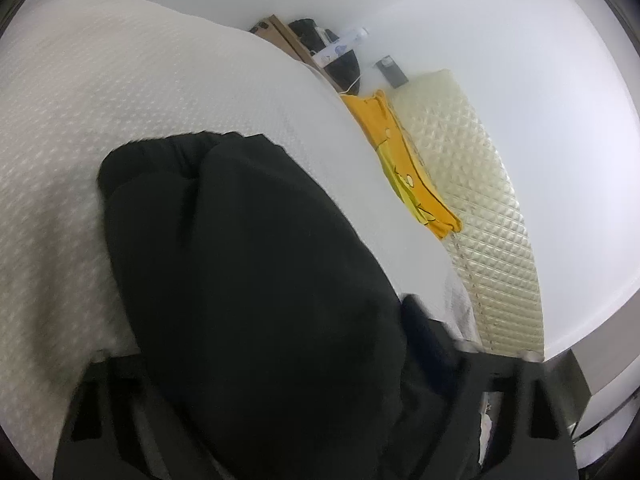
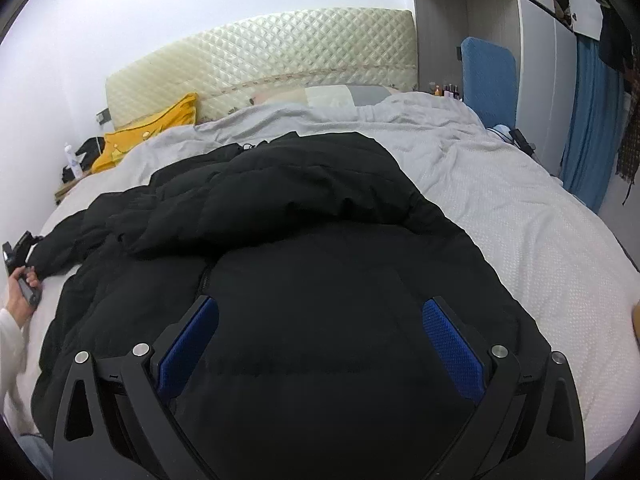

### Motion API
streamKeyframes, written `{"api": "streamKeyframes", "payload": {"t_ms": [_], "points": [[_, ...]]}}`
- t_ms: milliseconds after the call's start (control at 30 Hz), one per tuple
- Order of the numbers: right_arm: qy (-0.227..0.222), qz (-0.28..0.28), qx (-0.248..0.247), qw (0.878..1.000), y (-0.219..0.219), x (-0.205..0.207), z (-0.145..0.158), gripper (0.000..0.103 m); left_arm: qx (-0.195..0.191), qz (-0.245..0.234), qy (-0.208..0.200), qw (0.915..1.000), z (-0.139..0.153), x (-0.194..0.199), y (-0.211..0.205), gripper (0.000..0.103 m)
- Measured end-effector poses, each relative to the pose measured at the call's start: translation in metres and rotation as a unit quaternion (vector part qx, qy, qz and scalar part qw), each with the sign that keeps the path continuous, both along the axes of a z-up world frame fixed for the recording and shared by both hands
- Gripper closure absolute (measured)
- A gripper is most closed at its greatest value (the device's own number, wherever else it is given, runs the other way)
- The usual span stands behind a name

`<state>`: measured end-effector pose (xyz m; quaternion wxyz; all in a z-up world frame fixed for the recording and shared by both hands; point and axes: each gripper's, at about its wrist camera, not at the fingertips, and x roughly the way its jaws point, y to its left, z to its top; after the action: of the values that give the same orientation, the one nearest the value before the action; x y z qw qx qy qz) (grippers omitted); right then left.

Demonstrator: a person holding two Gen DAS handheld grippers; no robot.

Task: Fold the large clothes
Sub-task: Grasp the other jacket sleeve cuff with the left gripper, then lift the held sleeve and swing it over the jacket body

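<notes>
A large black puffer jacket [image 2: 304,216] lies spread on the bed's pale bedspread [image 2: 520,216], one sleeve folded across its body. My right gripper [image 2: 320,340] is open just above the jacket's lower part, blue pads [image 2: 452,348] wide apart and empty. My left gripper [image 2: 24,264] shows at the far left of the right wrist view, at the end of the jacket's sleeve. In the left wrist view the black sleeve [image 1: 260,280] fills the space between the fingers and hides the tips; the left gripper [image 1: 304,400] looks shut on it.
A yellow garment [image 2: 152,132] lies near the quilted cream headboard [image 2: 260,56]. A nightstand with a bottle [image 2: 72,160] stands at the left. A blue chair [image 2: 488,76] and blue curtain [image 2: 592,128] stand at the right. A white wall is behind.
</notes>
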<state>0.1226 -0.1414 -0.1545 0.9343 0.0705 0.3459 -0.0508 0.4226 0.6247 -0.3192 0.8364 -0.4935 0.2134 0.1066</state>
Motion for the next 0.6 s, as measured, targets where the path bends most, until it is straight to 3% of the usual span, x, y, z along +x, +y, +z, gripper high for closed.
{"api": "streamKeyframes", "payload": {"t_ms": [133,233,433,600], "points": [[-0.002,-0.001,0.005,1.000,0.001,0.000,0.000,0.000,-0.004,0.007,0.006,1.0000,0.006,-0.001,0.004,0.068],[-0.001,0.002,0.015,1.000,0.000,-0.001,0.001,0.000,0.017,0.008,0.020,0.9996,0.026,-0.009,0.004,0.082],[0.004,0.020,0.017,1.000,0.000,-0.007,0.005,0.000,0.123,0.010,0.056,0.9907,0.095,-0.028,-0.021,0.093],[-0.004,0.033,0.009,0.999,-0.002,-0.016,0.010,0.000,0.170,0.024,0.054,0.9837,0.154,-0.049,-0.048,0.096]]}}
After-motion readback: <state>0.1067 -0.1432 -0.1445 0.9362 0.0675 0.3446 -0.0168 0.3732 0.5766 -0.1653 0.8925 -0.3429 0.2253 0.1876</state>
